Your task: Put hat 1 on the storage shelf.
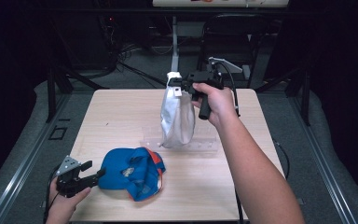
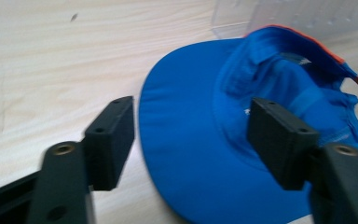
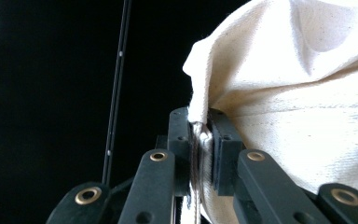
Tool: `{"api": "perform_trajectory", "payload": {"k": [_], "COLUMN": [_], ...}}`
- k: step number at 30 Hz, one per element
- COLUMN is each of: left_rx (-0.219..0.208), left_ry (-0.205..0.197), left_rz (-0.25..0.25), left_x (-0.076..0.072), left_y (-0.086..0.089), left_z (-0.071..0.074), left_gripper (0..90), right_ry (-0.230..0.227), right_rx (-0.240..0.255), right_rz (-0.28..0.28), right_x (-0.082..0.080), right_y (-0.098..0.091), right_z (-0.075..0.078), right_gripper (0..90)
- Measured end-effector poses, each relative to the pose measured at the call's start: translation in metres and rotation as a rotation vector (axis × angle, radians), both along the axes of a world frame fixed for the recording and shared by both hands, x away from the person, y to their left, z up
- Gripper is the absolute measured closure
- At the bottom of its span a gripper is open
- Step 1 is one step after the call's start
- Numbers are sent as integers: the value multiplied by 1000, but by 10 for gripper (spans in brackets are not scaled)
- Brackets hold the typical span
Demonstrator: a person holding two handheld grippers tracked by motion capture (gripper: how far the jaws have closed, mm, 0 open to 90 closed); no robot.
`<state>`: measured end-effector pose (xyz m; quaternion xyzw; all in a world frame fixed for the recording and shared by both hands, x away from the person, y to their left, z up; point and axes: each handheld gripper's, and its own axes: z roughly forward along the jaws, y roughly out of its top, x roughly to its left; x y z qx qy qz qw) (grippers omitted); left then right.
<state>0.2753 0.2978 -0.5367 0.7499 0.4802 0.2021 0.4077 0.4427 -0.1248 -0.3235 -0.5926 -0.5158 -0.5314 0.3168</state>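
A blue cap (image 1: 133, 172) with orange trim lies crumpled near the wooden table's (image 1: 121, 112) front left. My left gripper (image 1: 94, 169) sits low at the cap's left edge. In the left gripper view its jaws stand apart, the left one over bare wood and the right one over the blue cap (image 2: 205, 140), neither pad pressing on the brim; the left gripper (image 2: 193, 135) is open. Above the table's far middle, my right gripper (image 1: 173, 84) is shut on the top edge of a white cloth bag (image 1: 177, 119), which hangs down. The cloth bag (image 3: 298, 93) is pinched between the right gripper's (image 3: 199, 128) pads.
A clear plastic tray (image 1: 200, 147) lies on the table under the hanging bag, just beyond the cap, and its corner (image 2: 261, 18) appears in the left gripper view. A dark chair (image 1: 233, 28) and cables sit on the floor behind the table.
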Motion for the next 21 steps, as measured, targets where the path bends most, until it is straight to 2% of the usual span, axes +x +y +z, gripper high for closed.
{"api": "perform_trajectory", "payload": {"k": [6,14,17,18,21], "left_rx": [55,104,98,90,33], "left_ry": [-58,-87,-104,-95,-70], "left_rz": [-62,-137,-160,-174,-192], "left_x": [-1,8,12,14,18], "left_y": [-25,-56,-68,-71,-77], "left_z": [10,23,27,29,32], "left_gripper": [363,363,362,358,345], "right_ry": [9,21,28,25,31], "right_rx": [12,9,2,0,-12], "right_rz": [-16,-29,-38,-40,-42], "right_x": [6,13,15,15,17], "right_y": [5,12,15,15,18], "right_z": [-5,-9,-11,-12,-14], "right_gripper": [813,812,812,812,812]}}
